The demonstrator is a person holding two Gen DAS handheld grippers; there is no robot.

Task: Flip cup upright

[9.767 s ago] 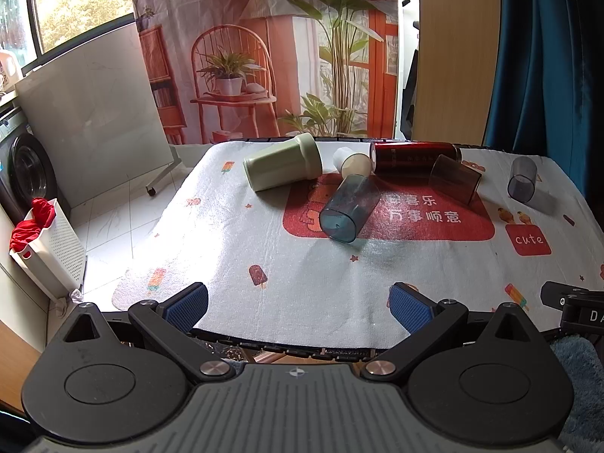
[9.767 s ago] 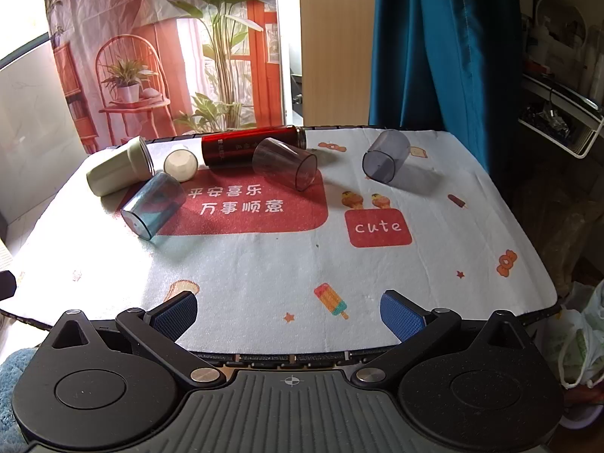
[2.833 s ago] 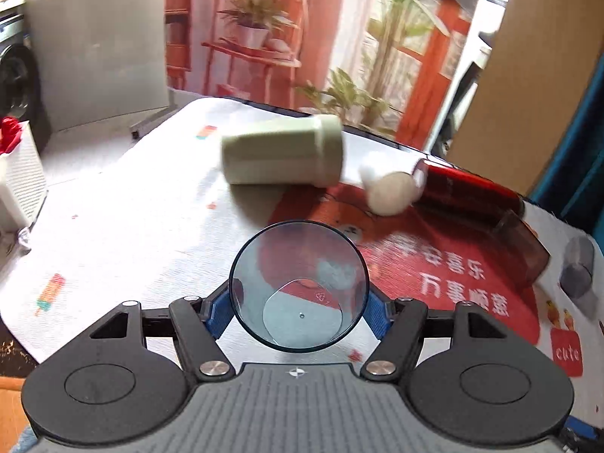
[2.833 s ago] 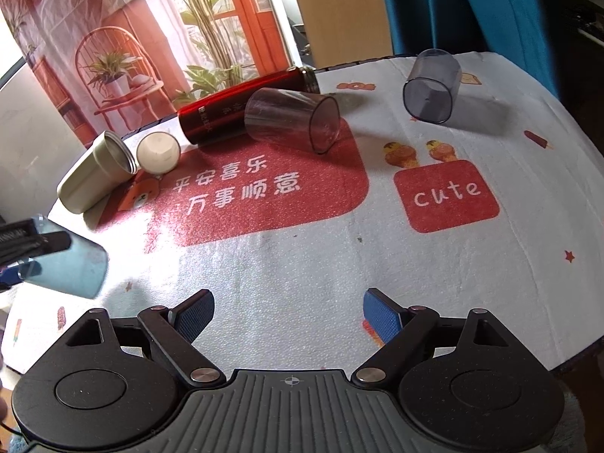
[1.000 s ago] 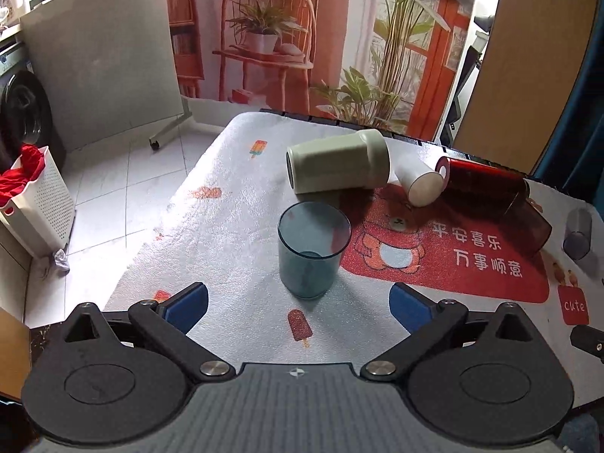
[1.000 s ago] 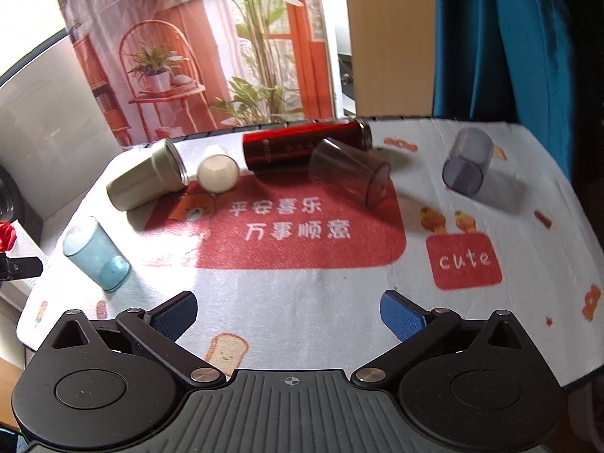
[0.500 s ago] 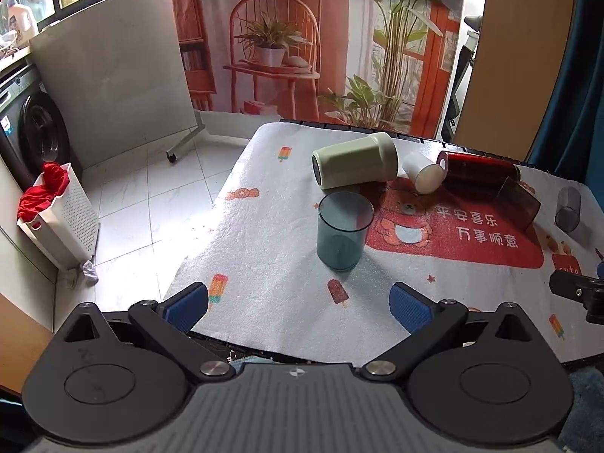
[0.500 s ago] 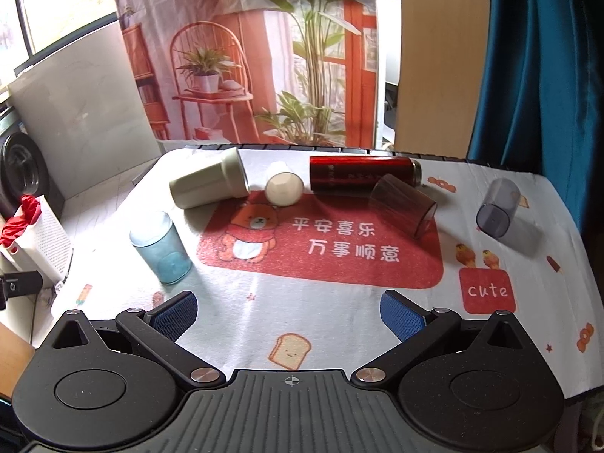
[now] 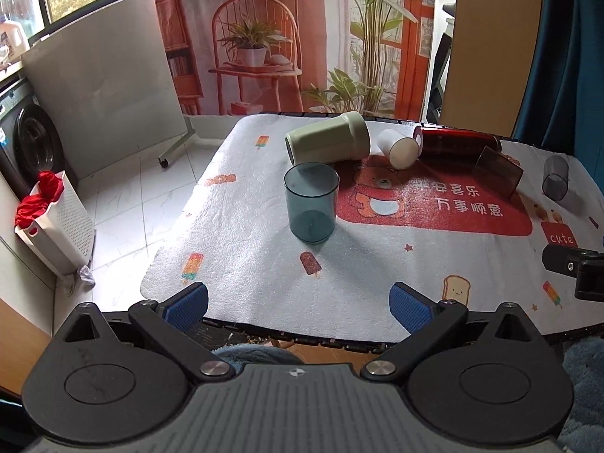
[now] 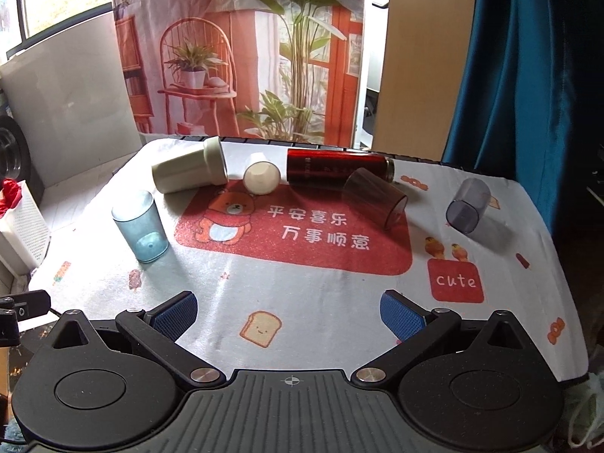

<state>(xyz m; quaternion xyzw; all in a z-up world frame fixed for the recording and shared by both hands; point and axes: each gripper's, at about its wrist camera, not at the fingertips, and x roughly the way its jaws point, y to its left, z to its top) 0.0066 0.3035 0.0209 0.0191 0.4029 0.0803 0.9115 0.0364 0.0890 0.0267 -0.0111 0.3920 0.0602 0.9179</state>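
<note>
Near the table edge, both hand-held grippers (image 9: 298, 307) (image 10: 288, 313) gape wide, holding nothing.

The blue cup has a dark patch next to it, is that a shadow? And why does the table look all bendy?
Yes: in the left wrist view the blue cup casts a shadow to its right on the mat; in the right wrist view light glares pale on the mat around it. The fisheye lens curves the table edges in both views.

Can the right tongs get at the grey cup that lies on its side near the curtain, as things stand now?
Probably yes. The right tongs are open and empty, and only bare cloth lies between them and the grey cup. The brown cup lies off to its left, apart.
</note>
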